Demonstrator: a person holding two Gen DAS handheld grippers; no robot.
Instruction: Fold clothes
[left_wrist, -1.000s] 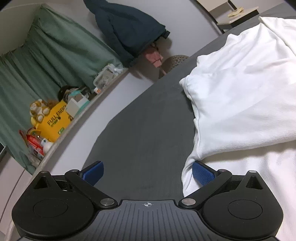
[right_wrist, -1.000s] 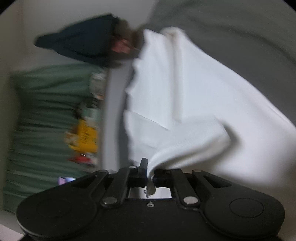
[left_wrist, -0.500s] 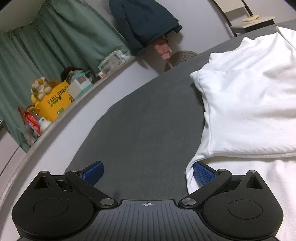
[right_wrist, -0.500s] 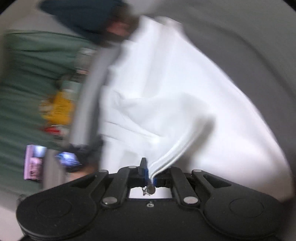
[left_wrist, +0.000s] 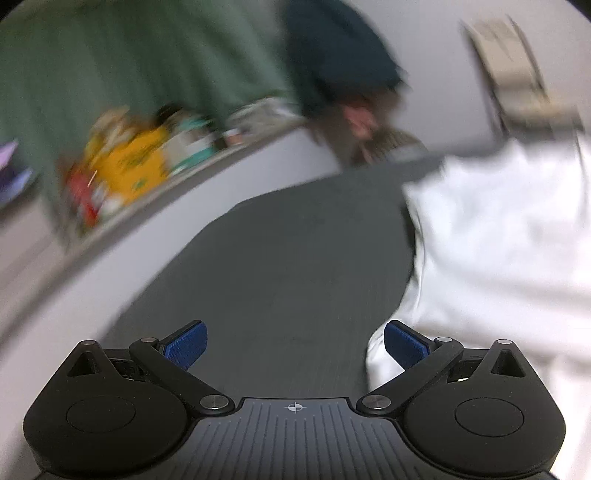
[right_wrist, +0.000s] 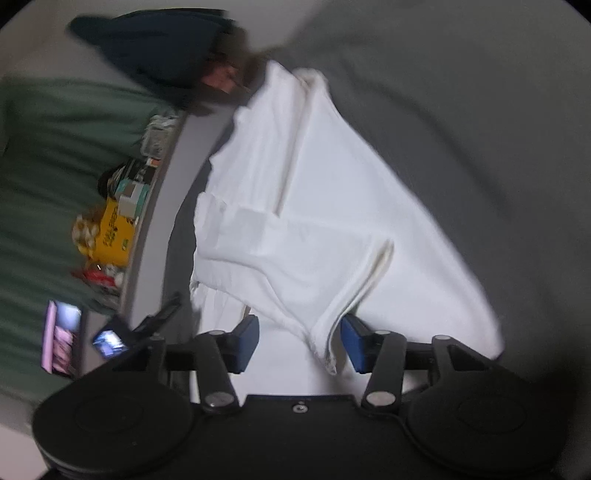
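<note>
Right gripper jaws opening, folded edge of the white shirt hanging loose between them, shirt spread over the grey bed; left gripper gaping wide, empty, just beside the shirt's edge.

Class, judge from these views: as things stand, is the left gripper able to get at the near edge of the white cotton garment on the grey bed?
Probably yes. The left gripper is open, and the white cotton garment's edge lies beside its right finger, nothing between them.
</note>
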